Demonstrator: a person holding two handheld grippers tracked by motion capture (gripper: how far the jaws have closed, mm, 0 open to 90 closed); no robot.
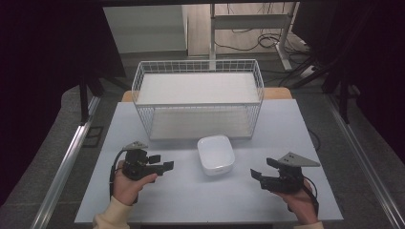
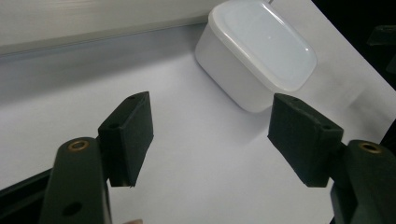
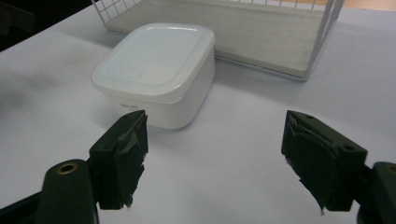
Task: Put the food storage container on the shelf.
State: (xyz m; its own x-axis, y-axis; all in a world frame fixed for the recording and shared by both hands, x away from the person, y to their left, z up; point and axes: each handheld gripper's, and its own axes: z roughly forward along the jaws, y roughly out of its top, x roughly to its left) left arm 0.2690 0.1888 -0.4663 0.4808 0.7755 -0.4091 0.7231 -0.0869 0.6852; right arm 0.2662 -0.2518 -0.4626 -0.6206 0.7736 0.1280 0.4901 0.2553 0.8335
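Lidded white tub [image 1: 216,154], wire basket [image 1: 197,67] behind

White lidded container [image 1: 216,154] near the middle of the table [image 1: 143,205], just in front of the wire basket [image 1: 198,98] at the far edge. Left gripper [image 1: 164,162] toward the near-left corner, right gripper [image 1: 264,169] toward the near-right corner; both point at the container, jaws apart, nothing between them.
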